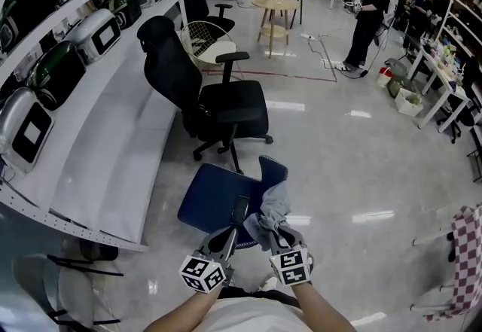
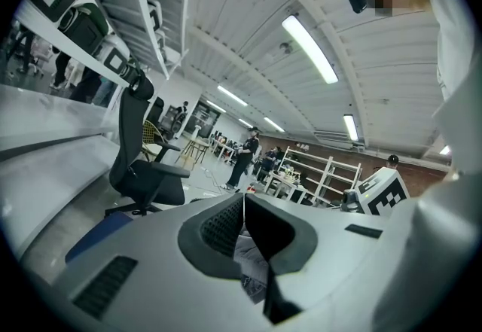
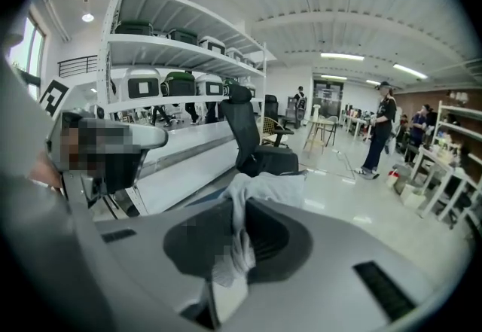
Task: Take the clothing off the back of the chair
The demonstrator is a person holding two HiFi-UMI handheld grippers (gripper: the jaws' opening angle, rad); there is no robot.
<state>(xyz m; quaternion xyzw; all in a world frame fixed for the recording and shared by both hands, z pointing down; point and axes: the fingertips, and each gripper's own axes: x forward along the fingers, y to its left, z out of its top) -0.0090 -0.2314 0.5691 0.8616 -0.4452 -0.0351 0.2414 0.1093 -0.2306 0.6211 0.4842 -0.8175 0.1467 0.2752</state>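
Right gripper (image 1: 275, 229), lower centre: I had its jaws clamped on the grey garment (image 1: 273, 201) over the blue chair (image 1: 215, 195). Left gripper (image 1: 239, 208) alongside: jaws together.

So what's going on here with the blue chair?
A person holds a gripper in each hand over a blue chair. The right gripper is clamped on a grey piece of clothing draped on the chair's back. The left gripper, jaws together, sits right beside it. The clothing looks not yet off the chair.
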